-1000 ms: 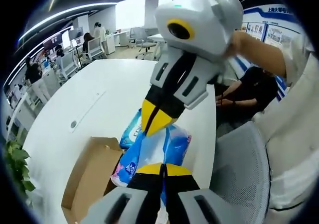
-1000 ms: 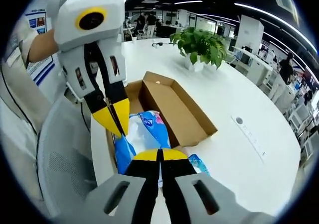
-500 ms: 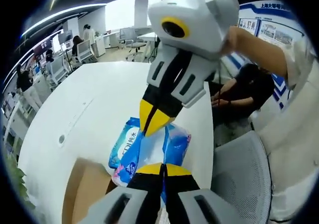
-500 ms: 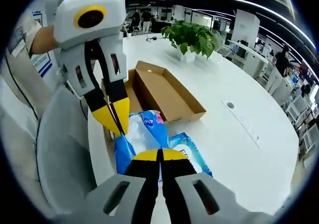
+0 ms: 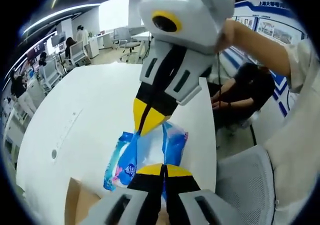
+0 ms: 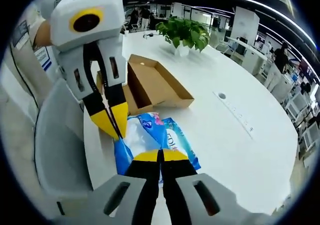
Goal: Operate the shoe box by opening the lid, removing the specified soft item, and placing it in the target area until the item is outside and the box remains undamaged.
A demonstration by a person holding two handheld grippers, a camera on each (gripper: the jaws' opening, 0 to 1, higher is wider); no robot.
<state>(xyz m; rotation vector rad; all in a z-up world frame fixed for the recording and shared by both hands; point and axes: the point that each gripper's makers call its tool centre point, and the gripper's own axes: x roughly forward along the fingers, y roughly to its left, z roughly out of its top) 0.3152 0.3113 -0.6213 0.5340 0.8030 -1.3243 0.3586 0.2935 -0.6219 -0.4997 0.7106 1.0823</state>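
Observation:
A soft blue tissue pack hangs above the white table, held at both ends. My left gripper is shut on its near edge, and my right gripper comes down from above, shut on the far edge. In the right gripper view the same pack sits between my right gripper and the left gripper. The open cardboard shoe box lies on the table beyond the pack, with its lid flap lying flat. A corner of the box shows at the lower left.
The white table stretches to the right, with a round cable port. A potted plant stands behind the box. A grey mesh chair is beside the table edge. People sit at desks in the background.
Both grippers have carried the pack out of the box and over the bare table. The box now lies farther off in the right gripper view.

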